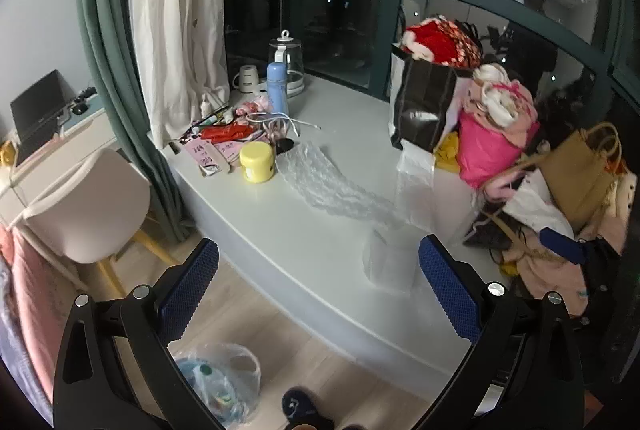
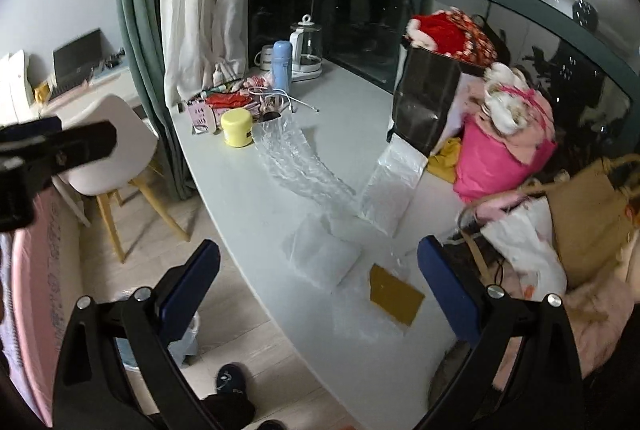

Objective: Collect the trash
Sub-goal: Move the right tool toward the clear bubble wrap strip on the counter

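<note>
Claws: left (image 1: 318,266), right (image 2: 318,264) wide, empty | ledge (image 2: 248,206) edge below; bubble wrap (image 2: 298,166) beyond

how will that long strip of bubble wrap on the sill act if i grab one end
The bubble wrap looks thin and crinkled, so it will probably flop and trail rather than lift stiffly. It seems very light, and its far end lies against the yellow jar, which looks unlikely to be dragged along.

A slipper (image 1: 298,406) on the floor is cut by the left view's lower edge; print on the pink papers (image 1: 208,154) beside the yellow jar (image 1: 258,161) is too small to read.
</note>
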Tool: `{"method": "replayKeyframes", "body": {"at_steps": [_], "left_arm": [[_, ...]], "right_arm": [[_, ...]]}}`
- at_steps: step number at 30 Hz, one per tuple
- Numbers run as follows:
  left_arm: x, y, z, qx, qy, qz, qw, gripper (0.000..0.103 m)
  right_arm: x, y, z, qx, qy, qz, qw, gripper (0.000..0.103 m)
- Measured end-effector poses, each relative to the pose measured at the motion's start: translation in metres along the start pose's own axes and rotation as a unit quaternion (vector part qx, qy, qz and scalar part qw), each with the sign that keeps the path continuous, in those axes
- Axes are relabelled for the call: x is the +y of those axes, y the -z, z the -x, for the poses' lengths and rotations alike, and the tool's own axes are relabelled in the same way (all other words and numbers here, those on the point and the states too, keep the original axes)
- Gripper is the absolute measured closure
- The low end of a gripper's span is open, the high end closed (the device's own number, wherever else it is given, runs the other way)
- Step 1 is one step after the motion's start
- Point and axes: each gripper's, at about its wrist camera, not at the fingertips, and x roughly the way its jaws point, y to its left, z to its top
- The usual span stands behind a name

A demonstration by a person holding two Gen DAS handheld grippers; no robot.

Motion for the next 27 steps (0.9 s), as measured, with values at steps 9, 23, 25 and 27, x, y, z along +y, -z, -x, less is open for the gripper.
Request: {"method": "replayKeyframes", "body": {"at_steps": [9,23,25,27], "left_arm": [[0.038,-0.03,-0.086,0.028,0.006,-0.015,0.9995,0.006],[0.024,-0.043,-0.217,0.068,0.012,-0.025,0.9973,0.006],[0.023,-0.041,-0.235,0.076,0.007,-0.027,0.9967,0.006],[0.023,-0.04,-0.252,0.084,0.003,-0.031,0.996,0.006]], "right_arm": [[0.021,-0.036,-0.075,0.014,0.004,0.037,0.999,0.007],[0.005,-0.041,-0.208,0.071,-0.023,0.086,0.994,0.007],[0.005,-0.038,-0.229,0.074,-0.023,0.097,0.992,0.007],[0.004,-0.034,-0.25,0.077,-0.023,0.105,0.991,0.007]]}}
